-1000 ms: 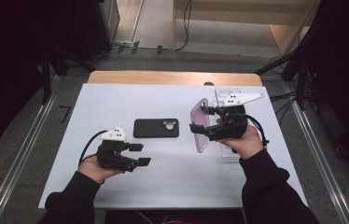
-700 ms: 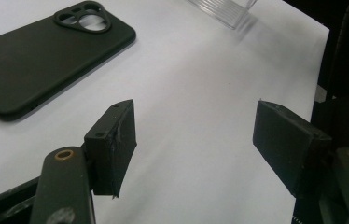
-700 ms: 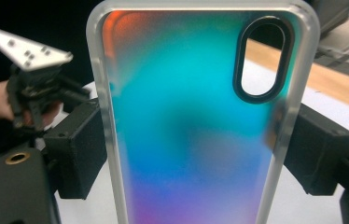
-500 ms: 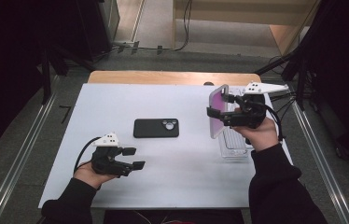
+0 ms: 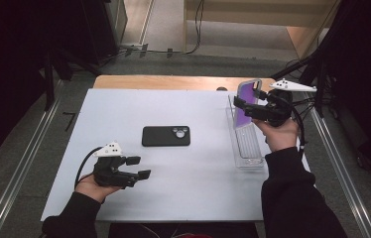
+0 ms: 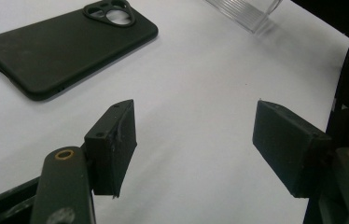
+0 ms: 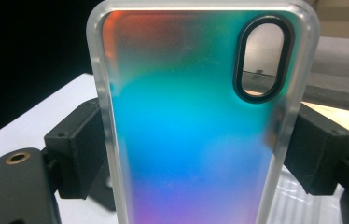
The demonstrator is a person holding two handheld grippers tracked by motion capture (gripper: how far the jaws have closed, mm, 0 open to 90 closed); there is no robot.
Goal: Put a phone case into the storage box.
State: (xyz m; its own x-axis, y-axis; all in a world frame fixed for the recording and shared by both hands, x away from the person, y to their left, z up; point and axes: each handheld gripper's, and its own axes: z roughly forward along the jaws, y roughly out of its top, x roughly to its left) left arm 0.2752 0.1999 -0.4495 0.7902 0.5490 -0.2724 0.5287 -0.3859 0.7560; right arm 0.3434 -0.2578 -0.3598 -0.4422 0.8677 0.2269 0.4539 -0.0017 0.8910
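Observation:
An iridescent phone case [image 7: 196, 126] with a clear rim and an oval camera hole stands upright between the jaws of my right gripper [image 5: 247, 106], which is shut on its two long sides. In the high view the same case [image 5: 245, 101] looks purple and hangs above the far end of a clear ribbed tray [image 5: 248, 144] at the table's right. A black phone case [image 5: 166, 136] lies flat at mid table, also seen as the black phone case [image 6: 65, 44]. My left gripper [image 5: 140, 167] rests near the front left, open, with bare table between its pads [image 6: 116, 140].
The white table [image 5: 173, 193] has a wooden strip [image 5: 173, 82] along its far edge. Metal rails [image 5: 20, 173] run along both sides on the floor. Cables and dark stands [image 5: 317, 69] crowd the far right corner.
My right gripper has carried the iridescent case to the right and away from me, from beside the tray's middle to above its far end. The left hand has stayed near the front left.

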